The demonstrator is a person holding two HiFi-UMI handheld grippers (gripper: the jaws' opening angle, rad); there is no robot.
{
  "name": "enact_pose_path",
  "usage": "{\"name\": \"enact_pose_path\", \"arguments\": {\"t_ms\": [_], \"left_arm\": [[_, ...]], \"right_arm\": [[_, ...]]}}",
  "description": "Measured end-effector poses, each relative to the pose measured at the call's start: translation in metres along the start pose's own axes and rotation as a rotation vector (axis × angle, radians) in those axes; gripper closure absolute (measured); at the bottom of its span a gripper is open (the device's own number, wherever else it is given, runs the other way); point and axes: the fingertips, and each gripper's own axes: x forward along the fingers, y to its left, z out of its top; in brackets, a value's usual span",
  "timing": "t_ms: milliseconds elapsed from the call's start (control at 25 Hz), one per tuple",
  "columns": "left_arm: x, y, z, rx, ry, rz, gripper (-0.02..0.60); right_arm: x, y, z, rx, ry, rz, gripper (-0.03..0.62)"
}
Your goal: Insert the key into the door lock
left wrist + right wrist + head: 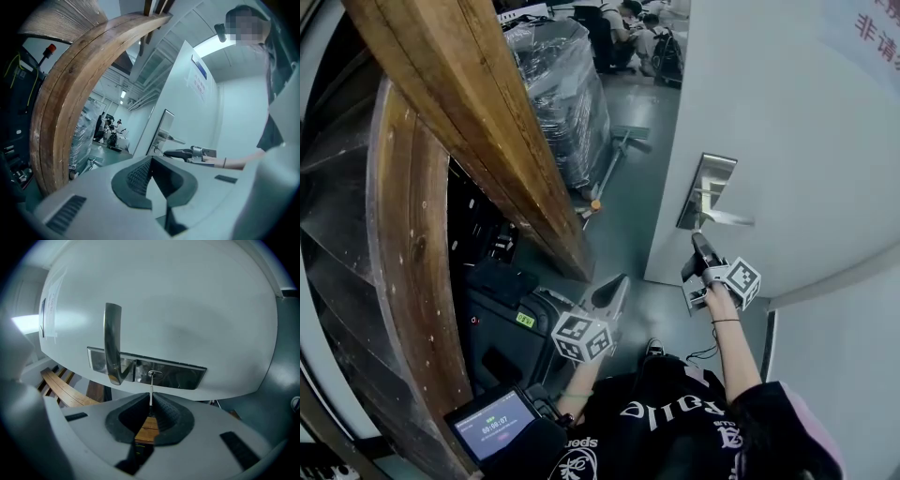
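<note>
The dark ribbed pads (pixel 171 416) of the right gripper (pixel 151 401) are pressed together on a thin silver metal key (pixel 151 391). Its blade stands straight up out of the pinch at the centre of the right gripper view. The blade's tip meets the round keyhole cylinder (pixel 152 375); how far in it sits cannot be told. The cylinder is set in a brushed steel lock plate (pixel 180 375) that runs across the middle of that frame. A steel lever handle (pixel 112 341) rises from the plate just left of the key. Plate and handle are mounted on a white door (pixel 187 310) that fills the upper part of the view. In the head view this gripper (pixel 701 246) is right of centre, pointing up at the lower end of the plate (pixel 705 192), and its marker cube (pixel 741 279) is just below. The left gripper (pixel 151 161) has its dark pads (pixel 136 176) closed against each other at the tips, with nothing between them. In the head view it (pixel 617 286) hangs at lower centre, well apart from the door (pixel 787 141), over grey floor (pixel 628 225). A curved brown wooden beam (pixel 469 112) crosses the upper left, and a plastic-wrapped stack (pixel 558 84) stands behind it.
</note>
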Motion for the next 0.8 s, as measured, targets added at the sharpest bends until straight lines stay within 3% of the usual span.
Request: {"name": "enact_pose_path", "arguments": {"t_ms": [320, 600, 800], "left_arm": [[0.000, 0.003, -0.002, -0.004, 0.001, 0.014, 0.577], [0.001, 0.000, -0.007, -0.002, 0.015, 0.012, 0.577], [0.001, -0.004, -0.012, 0.003, 0.025, 0.002, 0.577]], "right_arm": [[0.017, -0.006, 0.019, 0.064, -0.028, -0.010, 0.557], [0.034, -0.005, 0.027, -0.001, -0.019, 0.002, 0.557], [0.032, -0.003, 0.026, -0.134, -0.010, -0.030, 0.557]]}}
